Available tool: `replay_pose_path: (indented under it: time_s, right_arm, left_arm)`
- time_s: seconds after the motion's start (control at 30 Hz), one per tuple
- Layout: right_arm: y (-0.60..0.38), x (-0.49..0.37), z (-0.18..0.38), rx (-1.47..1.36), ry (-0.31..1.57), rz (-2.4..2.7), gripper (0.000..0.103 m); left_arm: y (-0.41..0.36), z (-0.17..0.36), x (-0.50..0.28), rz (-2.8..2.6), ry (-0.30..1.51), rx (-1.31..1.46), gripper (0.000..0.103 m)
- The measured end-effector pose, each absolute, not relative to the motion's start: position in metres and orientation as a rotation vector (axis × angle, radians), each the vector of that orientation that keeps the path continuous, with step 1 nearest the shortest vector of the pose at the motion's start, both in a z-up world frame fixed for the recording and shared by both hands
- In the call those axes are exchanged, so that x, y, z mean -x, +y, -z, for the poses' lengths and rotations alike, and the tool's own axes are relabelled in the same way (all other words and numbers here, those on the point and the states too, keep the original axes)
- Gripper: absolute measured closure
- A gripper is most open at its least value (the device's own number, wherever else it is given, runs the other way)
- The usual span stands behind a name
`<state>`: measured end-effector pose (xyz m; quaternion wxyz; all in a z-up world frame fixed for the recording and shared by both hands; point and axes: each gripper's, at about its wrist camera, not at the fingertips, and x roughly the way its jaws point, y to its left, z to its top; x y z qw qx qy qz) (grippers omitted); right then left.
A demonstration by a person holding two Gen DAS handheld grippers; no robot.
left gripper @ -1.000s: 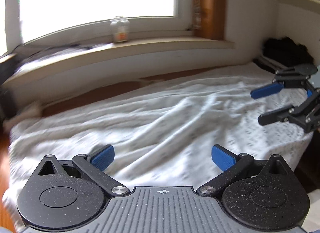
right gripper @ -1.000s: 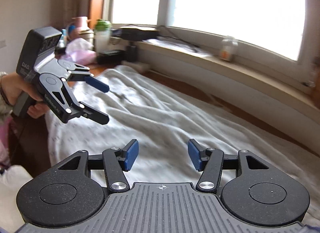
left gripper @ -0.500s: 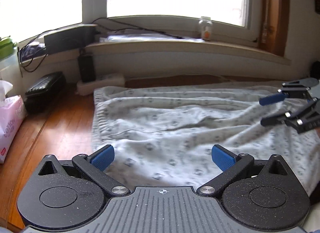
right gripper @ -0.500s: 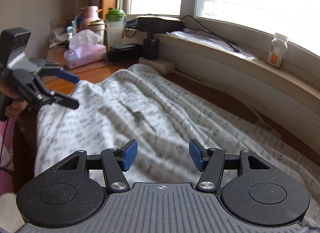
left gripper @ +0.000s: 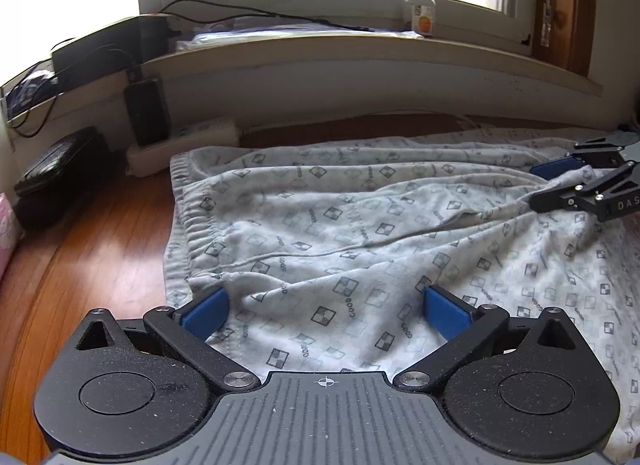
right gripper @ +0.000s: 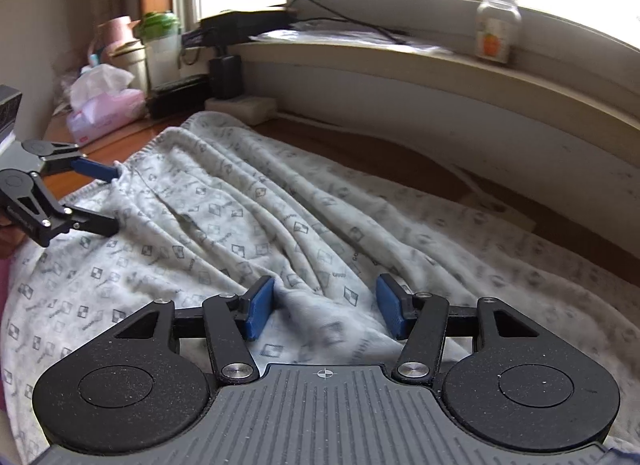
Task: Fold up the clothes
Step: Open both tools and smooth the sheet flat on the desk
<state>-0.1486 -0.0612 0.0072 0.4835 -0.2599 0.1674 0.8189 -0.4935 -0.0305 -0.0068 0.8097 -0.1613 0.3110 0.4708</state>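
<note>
Trousers [left gripper: 360, 233] lie crumpled on the wooden table [left gripper: 100, 249]; my left gripper [left gripper: 326, 307] and right gripper [right gripper: 325, 311] both gape, gripping nothing

free: wood floor [left gripper: 100, 249] left | blocked: power strip [left gripper: 180, 145], windowsill [left gripper: 360, 49] ahead

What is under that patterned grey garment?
The garment lies on a wooden surface, bare to its left and behind it. What lies beneath its middle is covered by the cloth. Both open grippers stand over it.
</note>
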Motion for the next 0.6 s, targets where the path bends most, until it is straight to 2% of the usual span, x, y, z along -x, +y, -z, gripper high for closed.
replay_pose_path:
  time_s: [0.37,0.47,0.6]
  right_arm:
    - [-0.055,0.081,-0.006,0.580,0.448,-1.834,0.048]
    - [-0.054,0.081,-0.006,0.584,0.441,-1.826,0.048]
    - [-0.060,0.095,-0.010,0.595,0.415,-1.825,0.048]
  left_arm:
    - [0.026,0.009,0.415,-0.902,0.697,0.308,0.000]
    - [0.030,0.010,0.414,-0.891,0.702,0.308,0.000]
    - [0.015,-0.002,0.451,-0.915,0.671,0.336,0.003]
